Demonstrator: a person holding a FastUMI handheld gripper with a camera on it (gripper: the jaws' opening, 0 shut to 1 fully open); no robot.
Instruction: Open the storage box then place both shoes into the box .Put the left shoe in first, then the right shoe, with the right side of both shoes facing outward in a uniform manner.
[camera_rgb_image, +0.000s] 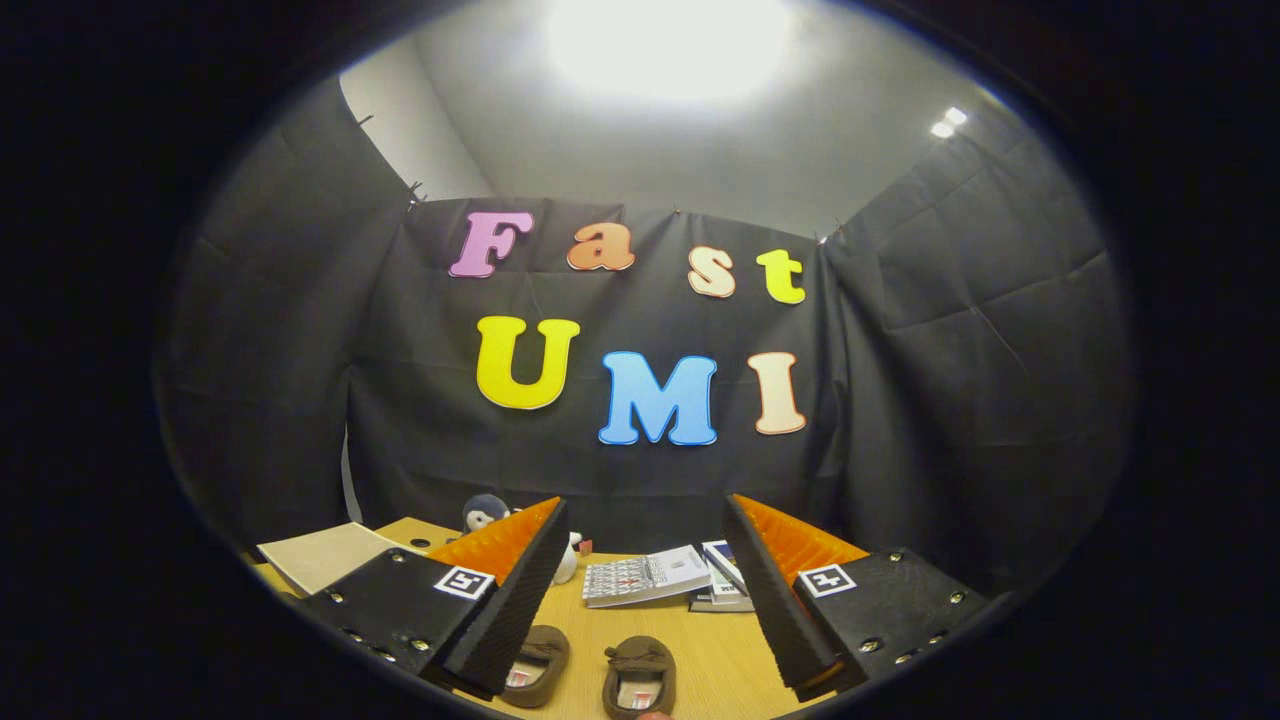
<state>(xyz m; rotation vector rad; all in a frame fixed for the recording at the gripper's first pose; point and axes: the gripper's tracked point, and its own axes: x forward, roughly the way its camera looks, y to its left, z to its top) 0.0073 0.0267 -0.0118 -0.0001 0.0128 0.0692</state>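
Note:
Two small brown shoes lie on the wooden table (690, 640) below my gripper (645, 535). One shoe (640, 678) sits between the fingers, close under the view. The other shoe (535, 665) lies beside it to the left, partly hidden by the left finger (510, 590). The gripper is open, its fingers wide apart with nothing between them, held above the table and pointing toward the booth's back wall. The right finger (765, 590) stands over bare table to the right of the shoes.
Beyond the fingers lie an open booklet (645, 577) and a stack of books (722, 580). A small plush toy (485, 512) stands at the back left, with a pale flat board (320, 555) further left.

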